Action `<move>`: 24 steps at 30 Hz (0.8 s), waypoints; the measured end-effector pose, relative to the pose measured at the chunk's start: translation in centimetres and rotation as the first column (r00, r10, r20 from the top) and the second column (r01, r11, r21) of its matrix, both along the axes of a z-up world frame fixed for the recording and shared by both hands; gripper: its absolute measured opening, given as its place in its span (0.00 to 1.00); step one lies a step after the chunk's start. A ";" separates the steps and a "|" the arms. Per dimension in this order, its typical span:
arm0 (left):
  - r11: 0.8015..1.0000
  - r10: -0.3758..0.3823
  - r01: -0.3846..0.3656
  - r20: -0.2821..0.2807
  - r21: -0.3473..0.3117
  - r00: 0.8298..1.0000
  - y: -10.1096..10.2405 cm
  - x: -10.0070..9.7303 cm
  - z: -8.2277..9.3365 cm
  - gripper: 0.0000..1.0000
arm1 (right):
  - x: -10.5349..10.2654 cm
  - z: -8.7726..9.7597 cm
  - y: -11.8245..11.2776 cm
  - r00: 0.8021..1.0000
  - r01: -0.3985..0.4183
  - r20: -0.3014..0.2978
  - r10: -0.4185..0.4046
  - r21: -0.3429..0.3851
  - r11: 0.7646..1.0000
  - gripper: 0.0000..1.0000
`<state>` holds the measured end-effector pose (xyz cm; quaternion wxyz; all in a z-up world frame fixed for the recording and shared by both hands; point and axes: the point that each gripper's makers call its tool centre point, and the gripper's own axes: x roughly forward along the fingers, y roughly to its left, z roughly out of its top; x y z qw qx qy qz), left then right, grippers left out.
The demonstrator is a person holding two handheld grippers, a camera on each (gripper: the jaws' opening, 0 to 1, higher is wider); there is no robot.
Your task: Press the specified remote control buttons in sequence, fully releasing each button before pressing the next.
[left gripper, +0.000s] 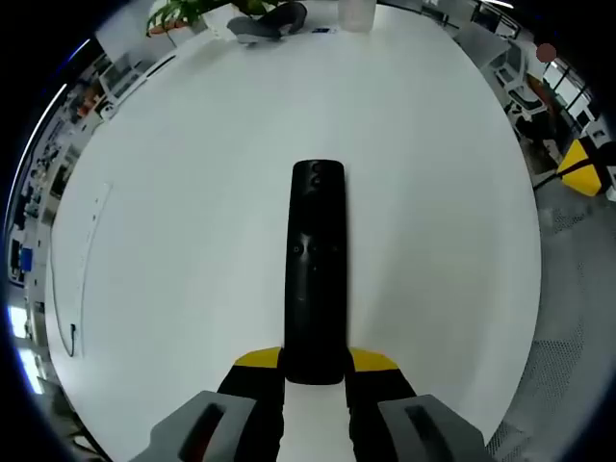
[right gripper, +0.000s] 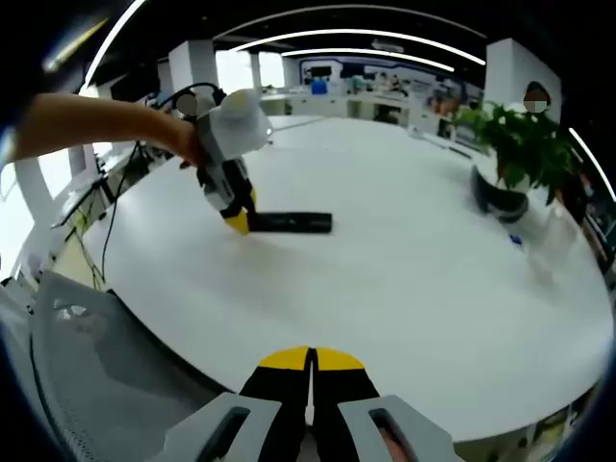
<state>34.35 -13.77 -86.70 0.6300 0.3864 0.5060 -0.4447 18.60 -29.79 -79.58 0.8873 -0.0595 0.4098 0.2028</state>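
A long black remote control (left gripper: 317, 269) lies on the white table (left gripper: 192, 192), its near end clamped between the yellow-tipped jaws of my left gripper (left gripper: 316, 361). In the right gripper view the same remote (right gripper: 289, 223) lies flat on the table with the left gripper (right gripper: 239, 220) holding its left end, a person's arm behind it. My right gripper (right gripper: 310, 362) hangs above the table's near edge, well short of the remote, its yellow tips pressed together with nothing between them.
A potted plant (right gripper: 512, 144) in a dark pot and a clear cup (right gripper: 553, 236) stand at the table's right side. A thin cable (left gripper: 72, 289) lies along the table's left edge. A grey mesh chair (right gripper: 87, 375) stands by the near edge.
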 end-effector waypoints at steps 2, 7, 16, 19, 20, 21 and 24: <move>1.000 0.007 -0.007 0.000 0.001 1.000 0.1 -0.2 0.0 0.23 | 0.0 0.1 0.1 1.000 -0.003 -0.001 0.003 0.008 1.000 0.00; 1.000 0.022 -0.022 -0.002 0.000 1.000 0.3 -1.2 0.0 0.23 | -0.2 0.2 0.4 1.000 -0.018 0.005 0.018 0.014 1.000 0.00; 1.000 0.017 -0.017 0.001 -0.003 1.000 0.6 -3.2 0.0 0.23 | -0.4 0.1 0.7 0.999 -0.042 -0.005 0.042 0.013 0.999 0.00; 1.000 0.023 -0.023 -0.001 0.004 1.000 0.6 -3.8 0.0 0.23 | -0.4 0.1 0.7 0.999 -0.043 -0.008 0.043 0.012 0.999 0.00; 1.000 0.026 -0.026 -0.001 0.001 1.000 0.6 -3.9 0.0 0.23 | -0.4 0.0 0.7 0.999 -0.042 -0.011 0.043 0.013 0.999 0.00; 1.000 0.028 -0.028 0.000 -0.001 1.000 0.6 -3.9 0.0 0.23 | -0.4 0.0 0.8 0.999 -0.042 -0.015 0.042 0.015 0.999 0.00; 0.999 0.038 -0.038 0.003 -0.021 0.999 0.7 -4.2 0.1 0.23 | -0.5 0.0 0.9 0.999 -0.049 -0.019 0.049 0.012 0.999 0.00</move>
